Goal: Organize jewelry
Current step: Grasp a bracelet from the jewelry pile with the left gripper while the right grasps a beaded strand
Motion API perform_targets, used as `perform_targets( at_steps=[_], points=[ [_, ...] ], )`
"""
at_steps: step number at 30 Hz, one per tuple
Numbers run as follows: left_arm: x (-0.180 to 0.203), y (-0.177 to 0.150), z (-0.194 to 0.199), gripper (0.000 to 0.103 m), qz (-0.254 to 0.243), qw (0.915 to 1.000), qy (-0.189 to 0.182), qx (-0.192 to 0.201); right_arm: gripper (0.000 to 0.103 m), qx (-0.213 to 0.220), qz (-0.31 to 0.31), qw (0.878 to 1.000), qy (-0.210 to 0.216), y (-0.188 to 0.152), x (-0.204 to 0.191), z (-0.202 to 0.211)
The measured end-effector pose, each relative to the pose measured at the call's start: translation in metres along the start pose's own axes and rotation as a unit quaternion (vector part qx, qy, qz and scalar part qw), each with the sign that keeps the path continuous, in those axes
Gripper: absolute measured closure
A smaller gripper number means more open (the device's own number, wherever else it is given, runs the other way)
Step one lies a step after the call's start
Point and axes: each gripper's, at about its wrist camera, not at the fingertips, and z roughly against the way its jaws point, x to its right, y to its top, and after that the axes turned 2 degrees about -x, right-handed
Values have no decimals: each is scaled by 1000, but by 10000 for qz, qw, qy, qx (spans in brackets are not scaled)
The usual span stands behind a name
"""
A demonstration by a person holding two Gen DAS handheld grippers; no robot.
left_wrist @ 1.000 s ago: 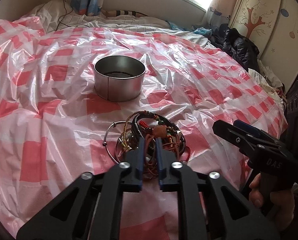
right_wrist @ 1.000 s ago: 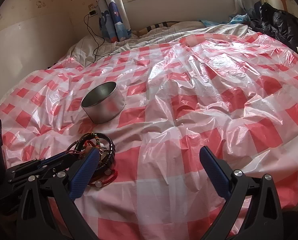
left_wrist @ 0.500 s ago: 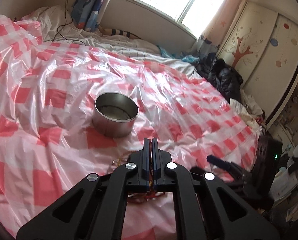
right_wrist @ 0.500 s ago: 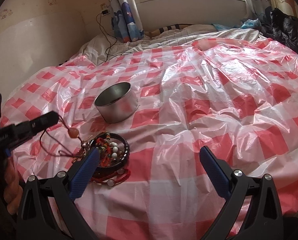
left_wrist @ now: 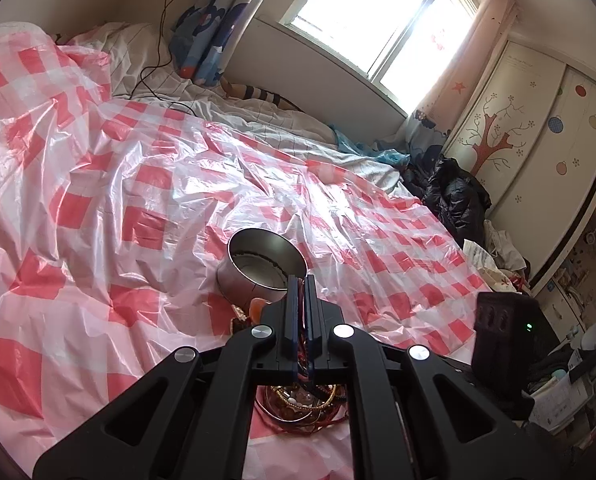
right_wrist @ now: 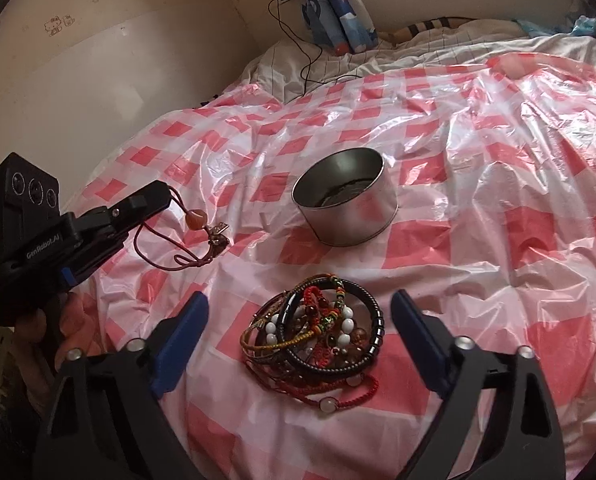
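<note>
A pile of bracelets (right_wrist: 318, 332) lies on the red-checked plastic sheet (right_wrist: 498, 160); it also shows under the left gripper in the left wrist view (left_wrist: 302, 402). My left gripper (left_wrist: 301, 280) is shut on a brown cord bracelet with an orange bead (right_wrist: 196, 218) and holds it in the air, left of the pile. It also shows in the right wrist view (right_wrist: 158, 196). A round metal tin (right_wrist: 346, 206) stands beyond the pile, open, with something dark inside; it also shows in the left wrist view (left_wrist: 264, 266). My right gripper (right_wrist: 298, 332) is open, its fingers on either side of the pile.
The sheet covers a bed. A white headboard (right_wrist: 98, 80) and wall stand at the left. A window (left_wrist: 378, 28), curtains and a charger cable (right_wrist: 298, 52) are at the far end. Dark clothes (left_wrist: 454, 196) and a wardrobe (left_wrist: 538, 140) stand at the right.
My left gripper closed on the cord bracelet in the pile and lifted it up and to the left. My right gripper moved in over the pile, still open.
</note>
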Motion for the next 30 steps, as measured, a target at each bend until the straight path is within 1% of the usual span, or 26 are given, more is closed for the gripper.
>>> perform_targets(
  at_steps=[1, 2, 3, 5, 6, 8, 11, 16, 18, 19, 20, 21, 23, 24, 26, 28, 30],
  points=[
    [0, 0, 0, 100, 3, 10000, -9, 6, 41, -94, 49, 9999, -15, 2, -1, -4],
    [-2, -1, 1, 100, 13, 10000, -18, 8, 47, -189, 62, 9998, -17, 3, -1, -9],
    [-2, -1, 1, 100, 20, 10000, -28, 10, 49, -297, 27, 9995, 56, 4, 0, -14],
    [-2, -1, 2, 100, 24, 10000, -46, 23, 50, -425, -92, 9990, 107, 5, 4, -22],
    [-2, -1, 2, 100, 24, 10000, -55, 29, 52, -494, -157, 9986, 141, 6, 7, -26],
    [-2, -1, 3, 100, 25, 10000, -66, 39, 55, -568, -264, 9979, 176, 7, 11, -31],
    [-2, -2, 4, 100, 38, 9999, -92, 46, 58, -658, -575, 9956, 348, 8, 22, -36],
    [-2, -1, 3, 100, 36, 9999, -97, 44, 58, -804, -1161, 9884, 565, 9, 44, -43],
    [-2, -2, 3, 100, 43, 9999, -103, 44, 58, -831, -1172, 9882, 536, 9, 46, -44],
    [-2, -2, 3, 100, 42, 9999, -100, 44, 60, -852, -1152, 9883, 525, 8, 45, -45],
    [-2, -2, 3, 100, 41, 9999, -102, 44, 70, -872, -1139, 9882, 537, 8, 45, -46],
    [-1, -2, 3, 100, 36, 9999, -103, 40, 81, -877, -1130, 9883, 537, 7, 45, -47],
    [-1, -1, 3, 100, 39, 9999, -99, 41, 89, -813, -1163, 9878, 642, 7, 46, -47],
    [-1, -1, 3, 100, 41, 9999, -97, 41, 95, -759, -1219, 9869, 740, 8, 47, -46],
    [0, -1, 2, 100, 53, 9999, -90, 45, 95, -601, -1348, 9843, 968, 10, 50, -40],
    [0, -2, 1, 100, 85, 9999, -98, 43, 96, -481, -1416, 9825, 1109, 13, 51, -35],
    [-2, -2, 1, 100, 116, 9999, -118, 39, 96, -263, -1542, 9769, 1455, 15, 54, -27]
  ],
)
